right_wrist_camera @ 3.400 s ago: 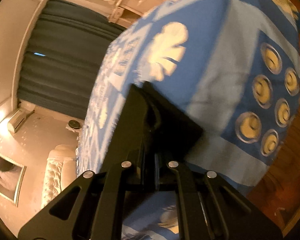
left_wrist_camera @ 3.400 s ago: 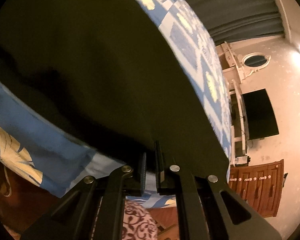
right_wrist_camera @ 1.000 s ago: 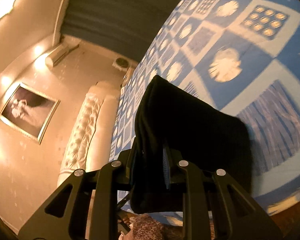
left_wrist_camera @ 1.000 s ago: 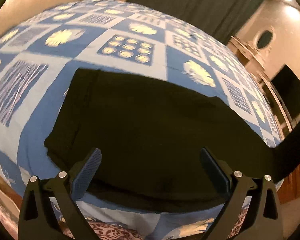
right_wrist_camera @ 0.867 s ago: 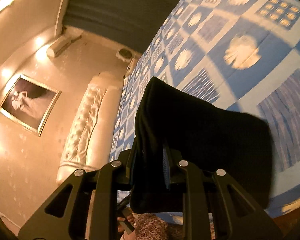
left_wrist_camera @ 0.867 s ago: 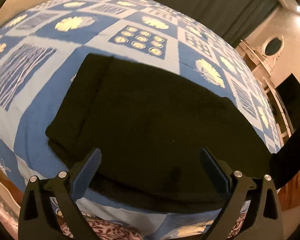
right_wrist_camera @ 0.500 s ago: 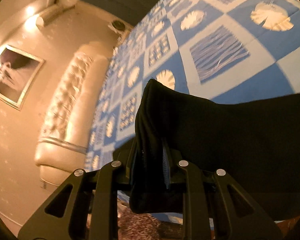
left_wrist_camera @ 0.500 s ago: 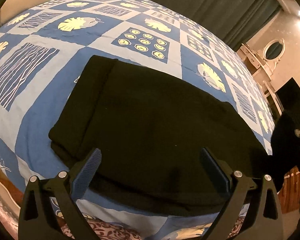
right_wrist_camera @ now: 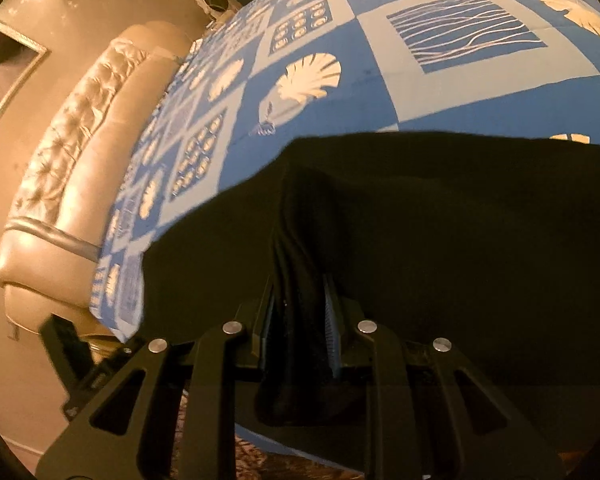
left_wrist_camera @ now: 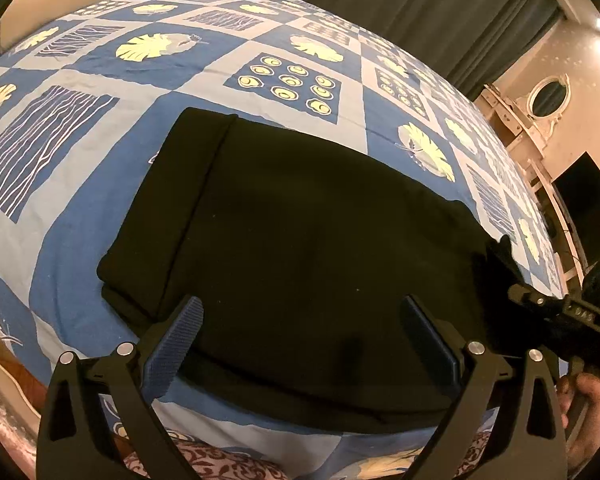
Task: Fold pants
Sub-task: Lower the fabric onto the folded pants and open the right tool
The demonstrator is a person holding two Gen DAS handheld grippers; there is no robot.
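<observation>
Black pants (left_wrist_camera: 300, 240) lie folded flat on the blue patterned bedspread (left_wrist_camera: 260, 60), with a folded band along their left end. My left gripper (left_wrist_camera: 300, 320) is open and empty, hovering over the pants' near edge. My right gripper (right_wrist_camera: 300, 300) is shut on a bunched end of the pants (right_wrist_camera: 420, 220), low over the folded stack; it also shows in the left wrist view (left_wrist_camera: 508, 268) at the pants' right end, with the holding hand (left_wrist_camera: 588, 400) below.
A tufted cream headboard (right_wrist_camera: 72, 140) runs along the bed's far side. Dark curtains (left_wrist_camera: 420, 8), a dresser with an oval mirror (left_wrist_camera: 548, 96) and a wall TV (left_wrist_camera: 584, 200) stand beyond the bed. The bed's near edge (left_wrist_camera: 220, 432) is just below my grippers.
My left gripper let go of the pants, opened and drew back above them. My right gripper carried its end of the pants over and down onto the stack.
</observation>
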